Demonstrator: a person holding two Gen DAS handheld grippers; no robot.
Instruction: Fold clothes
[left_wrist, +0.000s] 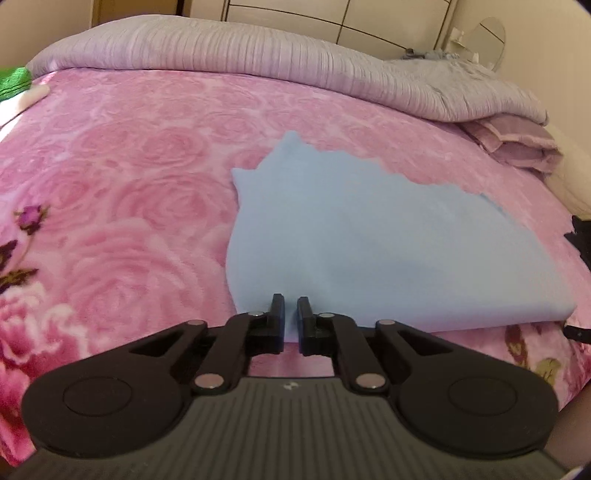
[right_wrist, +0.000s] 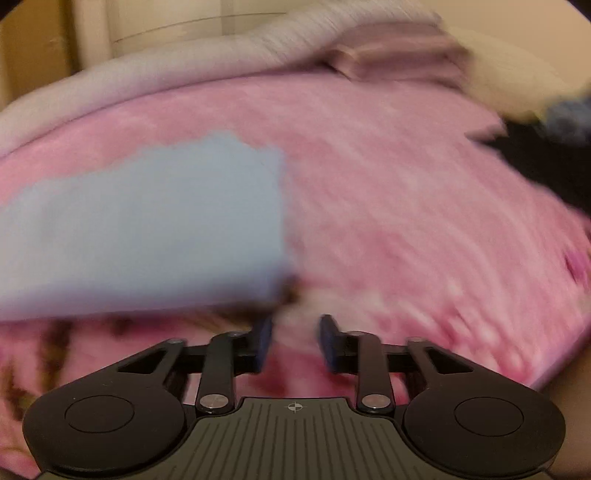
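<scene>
A light blue garment (left_wrist: 369, 243) lies folded flat on the pink rose blanket (left_wrist: 129, 192). My left gripper (left_wrist: 290, 302) sits at its near edge, jaws nearly closed with blue cloth showing in the narrow gap between them. In the blurred right wrist view the same blue garment (right_wrist: 147, 221) is at the left. My right gripper (right_wrist: 295, 325) is open and empty, just off the garment's near right corner, above the blanket (right_wrist: 406, 203).
A lilac-grey duvet (left_wrist: 258, 48) is bunched along the far side of the bed, with a folded mauve cloth (left_wrist: 517, 140) at its right end. A green item (left_wrist: 14, 81) lies far left. Dark clothing (right_wrist: 546, 162) lies at the right. Wardrobe doors stand behind.
</scene>
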